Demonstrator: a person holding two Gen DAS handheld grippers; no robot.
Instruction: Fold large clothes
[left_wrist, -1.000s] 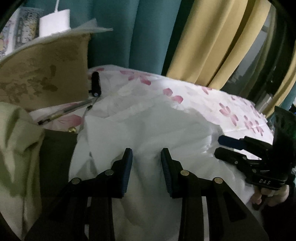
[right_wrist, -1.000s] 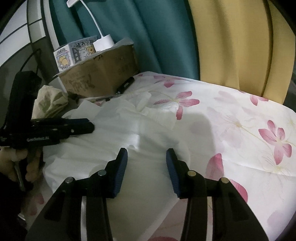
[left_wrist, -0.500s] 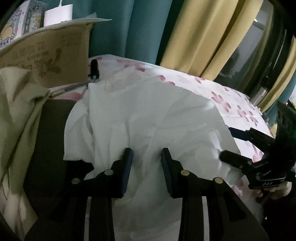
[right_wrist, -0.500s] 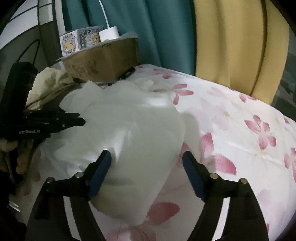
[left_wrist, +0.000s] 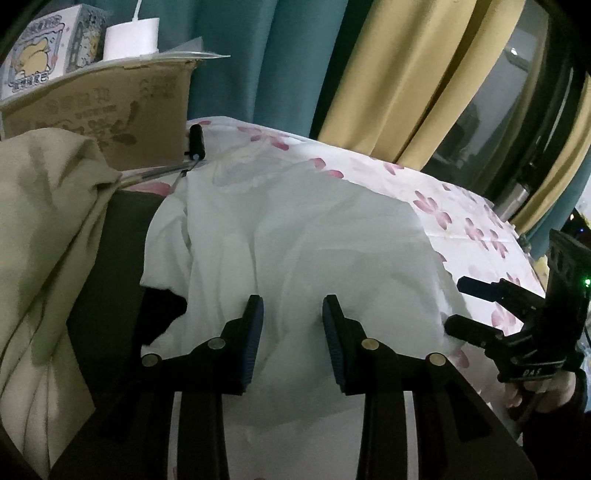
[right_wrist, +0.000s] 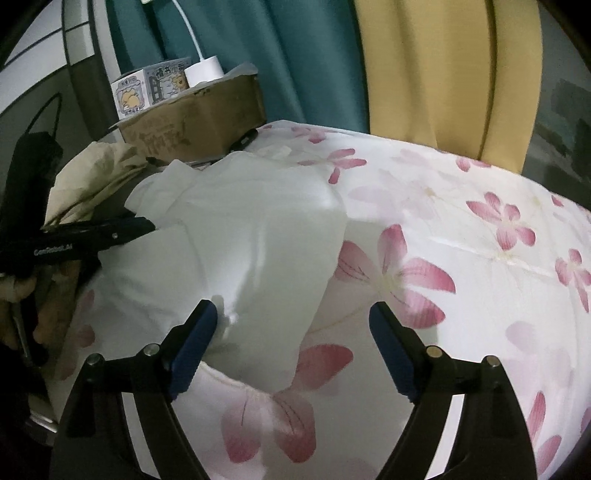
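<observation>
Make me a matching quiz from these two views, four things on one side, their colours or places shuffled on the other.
Things:
1. garment
2. cardboard box
3. bedsheet
4. right tongs

Descriptions:
A. brown, at the bed's far edge
B. open, over the near corner of the white cloth
C. plain white, spread on the bed
D. white with pink flowers

Pairs: 1-C, 2-A, 3-D, 4-B

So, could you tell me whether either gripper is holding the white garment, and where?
Neither: the right gripper is wide open over the white cloth garment's near edge; the left gripper is open above it.
</observation>
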